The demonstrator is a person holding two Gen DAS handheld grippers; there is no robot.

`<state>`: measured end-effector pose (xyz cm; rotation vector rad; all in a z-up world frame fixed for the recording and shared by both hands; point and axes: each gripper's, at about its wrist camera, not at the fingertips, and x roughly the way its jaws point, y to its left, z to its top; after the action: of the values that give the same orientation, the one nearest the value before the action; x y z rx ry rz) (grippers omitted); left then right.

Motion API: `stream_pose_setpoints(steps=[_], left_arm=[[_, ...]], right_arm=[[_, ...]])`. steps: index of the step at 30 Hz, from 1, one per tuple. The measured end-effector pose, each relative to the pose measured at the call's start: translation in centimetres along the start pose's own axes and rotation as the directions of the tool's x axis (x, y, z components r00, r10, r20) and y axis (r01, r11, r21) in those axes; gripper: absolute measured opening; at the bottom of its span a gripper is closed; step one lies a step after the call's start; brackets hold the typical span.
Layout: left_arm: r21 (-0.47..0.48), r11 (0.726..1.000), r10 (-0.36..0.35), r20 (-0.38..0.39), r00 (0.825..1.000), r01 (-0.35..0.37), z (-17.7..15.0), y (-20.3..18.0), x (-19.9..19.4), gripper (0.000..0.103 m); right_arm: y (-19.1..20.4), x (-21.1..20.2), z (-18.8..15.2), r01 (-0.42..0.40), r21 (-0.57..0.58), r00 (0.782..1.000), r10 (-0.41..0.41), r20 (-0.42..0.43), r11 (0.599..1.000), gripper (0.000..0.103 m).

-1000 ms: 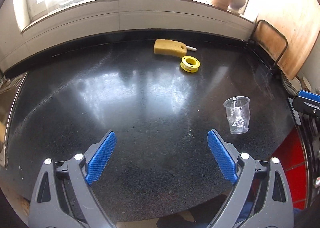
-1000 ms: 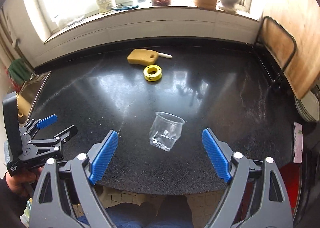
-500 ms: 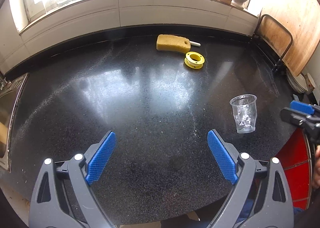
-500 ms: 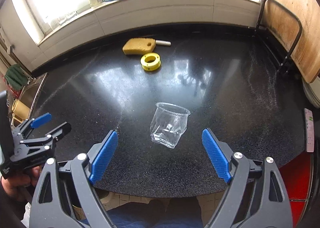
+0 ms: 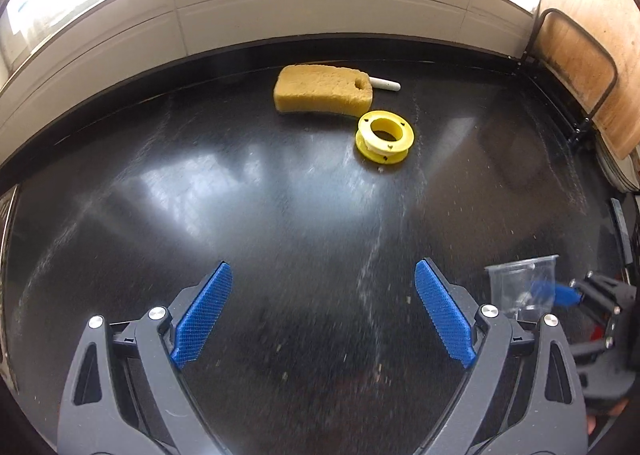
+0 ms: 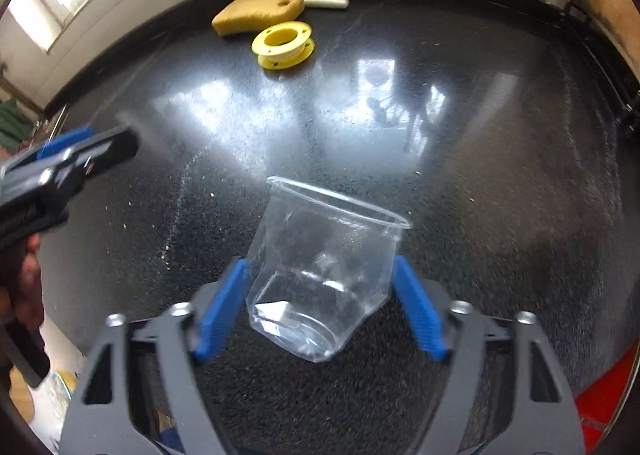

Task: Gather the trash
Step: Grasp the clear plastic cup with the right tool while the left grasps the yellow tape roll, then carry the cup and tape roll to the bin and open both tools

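A crumpled clear plastic cup [image 6: 320,275] stands on the black counter [image 6: 480,135]. My right gripper [image 6: 320,267] points down over it. Its jaws are closing, and both blue pads [image 6: 222,303] touch the cup's walls. The left wrist view shows the same cup [image 5: 520,287] at the lower right, with a blue pad of the right gripper [image 5: 560,295] behind it. My left gripper [image 5: 320,315] hangs open over bare counter with nothing between its fingers. It also shows at the left edge of the right wrist view [image 6: 80,151], held by a hand.
A yellow sponge [image 5: 320,93], a white stick [image 5: 384,85] and a yellow spool [image 5: 384,133] lie near the back wall. A wooden board in a black rack [image 5: 588,67] leans at the right. A sink edge [image 5: 8,223] shows at the far left. Crumbs dot the counter.
My right gripper came down over the cup and its jaws narrowed onto it. My left gripper moved forward toward the sponge and spool, still open.
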<state>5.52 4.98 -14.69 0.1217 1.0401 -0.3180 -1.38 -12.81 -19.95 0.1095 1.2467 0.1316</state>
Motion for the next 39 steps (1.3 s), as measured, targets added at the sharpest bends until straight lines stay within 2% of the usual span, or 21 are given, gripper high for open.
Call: stream_pose_setpoints(steps=[3,13,15,17,19,20,24,28,33,39], left_arm=[[0.003,1.0,0.009,-0.006,1.0,-0.009,1.9,-1.0,2.3,0.09],[0.042,0.999,0.025,0.002,1.0,-0.025,8.7,-5.3,10.1,0.089],[0.043,0.999,0.016,-0.009,1.0,-0.015,9.6,-5.8,11.2,0.081],[0.04,0.999,0.013,-0.022,1.0,-0.012,10.1,-6.1,12.0,0.067],[0.054,0.998,0.039,-0.011,0.999,-0.038,10.6,-6.5,12.1,0.055],[0.056,0.998,0.029,-0.02,0.999,-0.028,10.8,-6.6,12.2,0.055],[0.04,0.999,0.033,-0.005,0.999,-0.032,10.5,-6.5,10.8,0.054],[0.009,0.999,0.046,0.016,0.999,-0.047,9.0,-5.6,7.3,0.054],[-0.034,0.996,0.081,0.026,0.996,-0.08,5.9,-3.9,1.7,0.054],[-0.089,0.988,0.127,0.017,0.992,-0.125,1.5,-1.5,-3.1,0.054]], right_arm=[[-0.5,-0.4,0.9,-0.017,-0.08,1.0,0.018,0.008,0.997,0.045],[-5.5,-1.7,7.2,-0.053,-0.147,0.997,0.06,0.046,0.988,0.043],[-6.6,-1.6,8.5,-0.063,-0.145,0.997,0.07,0.045,0.987,0.043],[-7.5,-1.3,9.6,-0.072,-0.141,0.996,0.079,0.042,0.987,0.043],[-8.1,-1.1,10.5,-0.077,-0.144,0.996,0.083,0.039,0.987,0.043],[-8.3,-1.1,11.0,-0.082,-0.149,0.995,0.088,0.037,0.986,0.043],[-8.5,-1.5,12.0,-0.089,-0.166,0.994,0.098,0.048,0.982,0.043],[-8.0,-2.6,12.3,-0.094,-0.179,0.991,0.109,0.073,0.979,0.043],[-6.0,-5.1,11.5,-0.095,-0.212,0.986,0.122,0.114,0.973,0.043],[-3.2,-7.1,9.6,-0.097,-0.254,0.98,0.136,0.142,0.962,0.043]])
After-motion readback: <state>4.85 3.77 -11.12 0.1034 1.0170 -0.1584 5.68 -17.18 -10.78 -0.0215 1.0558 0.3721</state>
